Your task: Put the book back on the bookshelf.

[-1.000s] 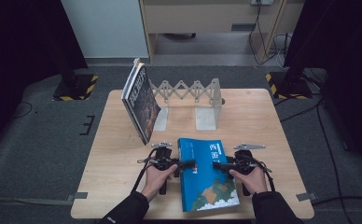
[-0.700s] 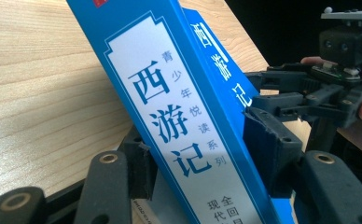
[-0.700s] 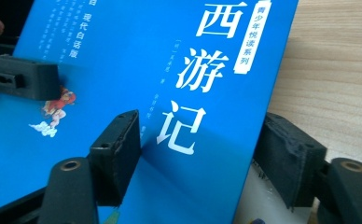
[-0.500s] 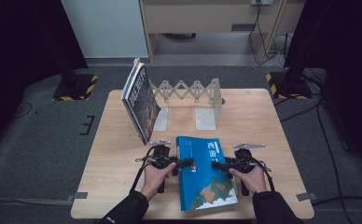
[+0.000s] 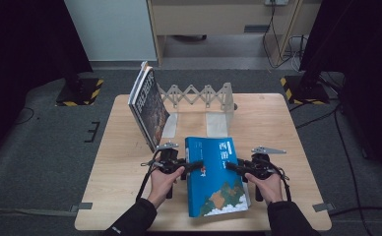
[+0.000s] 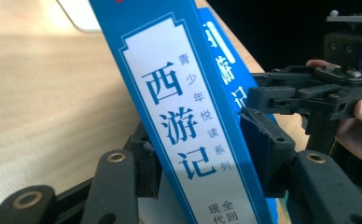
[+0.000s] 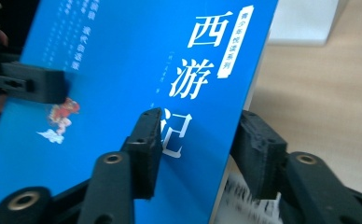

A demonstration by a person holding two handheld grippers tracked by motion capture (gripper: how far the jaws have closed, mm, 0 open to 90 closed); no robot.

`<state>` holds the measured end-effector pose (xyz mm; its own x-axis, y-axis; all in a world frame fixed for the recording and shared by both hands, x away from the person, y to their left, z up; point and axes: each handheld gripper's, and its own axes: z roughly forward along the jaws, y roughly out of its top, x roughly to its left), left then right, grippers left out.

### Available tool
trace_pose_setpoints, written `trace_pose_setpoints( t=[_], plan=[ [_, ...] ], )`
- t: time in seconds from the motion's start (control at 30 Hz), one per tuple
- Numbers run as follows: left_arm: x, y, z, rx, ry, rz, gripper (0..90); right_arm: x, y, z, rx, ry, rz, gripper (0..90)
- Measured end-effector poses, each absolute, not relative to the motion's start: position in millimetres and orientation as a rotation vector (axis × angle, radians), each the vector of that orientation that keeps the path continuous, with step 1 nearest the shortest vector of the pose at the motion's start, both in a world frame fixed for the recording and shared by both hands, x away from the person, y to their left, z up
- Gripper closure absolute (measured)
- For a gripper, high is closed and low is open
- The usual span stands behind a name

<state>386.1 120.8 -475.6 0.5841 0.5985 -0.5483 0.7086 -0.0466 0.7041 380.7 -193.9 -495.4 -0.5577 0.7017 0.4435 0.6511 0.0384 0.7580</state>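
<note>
A blue book [image 5: 216, 182] with white Chinese title sits at the front middle of the wooden table [image 5: 277, 123], held from both sides. My left gripper [image 5: 195, 165] is shut on its spine [image 6: 184, 121], one pad [image 6: 149, 161] on each face. From the right, my right gripper [image 5: 232, 167] is shut on the page edge, one pad [image 7: 146, 149] on the cover [image 7: 123, 60] and one beneath. Both pairs of jaws have just been closing with the book between them. The book is tilted, its spine side raised.
A second book [image 5: 148, 109] leans upright at the left end of an accordion-style book rack [image 5: 204, 93] with white end plates at the back of the table. Dark floor surrounds the table, with cables at the right.
The left gripper has risen a little with the book's spine side. The right gripper's jaws have closed onto the book's edge; that hand has stayed in place.
</note>
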Motion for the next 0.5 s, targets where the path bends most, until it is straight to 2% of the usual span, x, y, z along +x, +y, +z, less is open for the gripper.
trace_pose_setpoints(
  t=[0.2, 0.5],
  plan=[
    [389.4, 121.0, -462.7, 1.717, 1.059, -0.075, 53.8, 384.9, -194.6, -486.7, 1.393, 2.162, 1.637, 57.8],
    [392.0, 119.2, -460.2, 1.695, 1.031, -0.088, 54.9, 383.4, -198.5, -483.7, 1.368, 2.129, 1.662, 59.9]
  ],
)
